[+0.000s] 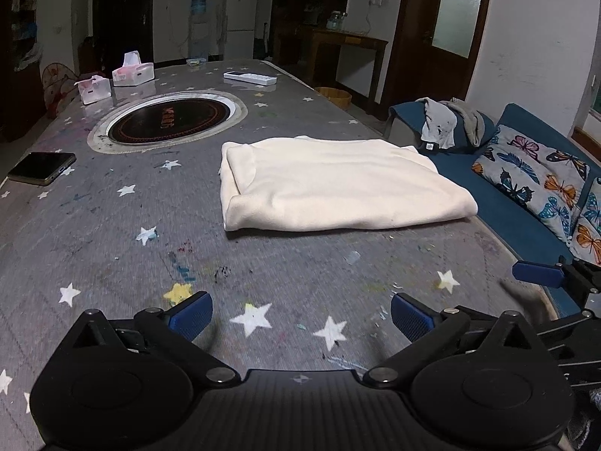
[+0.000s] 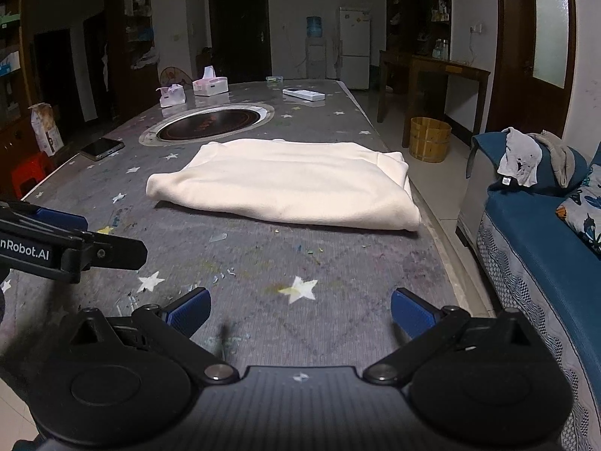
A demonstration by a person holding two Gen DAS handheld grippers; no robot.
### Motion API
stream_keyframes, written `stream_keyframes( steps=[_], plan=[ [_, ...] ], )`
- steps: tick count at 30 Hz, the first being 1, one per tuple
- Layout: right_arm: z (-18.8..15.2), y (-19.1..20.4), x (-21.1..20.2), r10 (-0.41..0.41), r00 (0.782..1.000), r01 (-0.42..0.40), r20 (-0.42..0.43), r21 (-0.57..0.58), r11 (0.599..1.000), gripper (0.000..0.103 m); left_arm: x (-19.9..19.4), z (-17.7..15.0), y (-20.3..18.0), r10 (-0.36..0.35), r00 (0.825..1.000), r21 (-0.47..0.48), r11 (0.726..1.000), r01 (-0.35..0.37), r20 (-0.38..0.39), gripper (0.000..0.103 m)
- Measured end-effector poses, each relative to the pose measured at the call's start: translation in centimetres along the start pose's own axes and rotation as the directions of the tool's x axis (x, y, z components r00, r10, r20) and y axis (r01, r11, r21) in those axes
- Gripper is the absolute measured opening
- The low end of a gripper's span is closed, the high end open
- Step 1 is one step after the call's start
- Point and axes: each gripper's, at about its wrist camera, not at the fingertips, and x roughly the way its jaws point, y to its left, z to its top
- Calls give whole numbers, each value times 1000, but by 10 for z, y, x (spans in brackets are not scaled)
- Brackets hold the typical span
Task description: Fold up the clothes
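Observation:
A cream garment (image 1: 330, 188) lies folded into a flat rectangle on the grey star-patterned tablecloth (image 1: 112, 248), near the table's right edge; in the right wrist view the cream garment (image 2: 289, 184) sits straight ahead. My left gripper (image 1: 300, 317) hangs open over bare cloth, well short of the garment, nothing between its blue pads. My right gripper (image 2: 300, 314) is open too, also short of the garment and holding nothing. One blue finger of the right gripper shows at the right edge of the left wrist view. The left gripper's side shows at the left edge of the right wrist view.
A round black hotplate (image 1: 169, 120) is set into the table beyond the garment. A phone (image 1: 41, 167) lies at the left edge; two tissue boxes (image 1: 133, 71) and a white remote (image 1: 249, 78) stand at the far end. A blue sofa (image 2: 544, 248) with clothes and butterfly cushions (image 1: 533, 173) runs along the right. A wooden bucket (image 2: 430, 139) stands on the floor.

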Motion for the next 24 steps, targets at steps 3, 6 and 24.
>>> stream_keyframes(
  steps=[3,6,24],
  plan=[
    [-3,0,-3,0,1000,0,2,0,1000,103,-3,-2,-1,-1,1000,0,1000,1,4,103],
    [-5,1,-6,0,1000,0,3,-2,1000,103,-6,-5,-3,-2,1000,-1,1000,2,6,103],
    [-13,1,-21,-1,999,1,35,4,1000,103,-22,-11,-13,-5,999,10,1000,4,32,103]
  ],
)
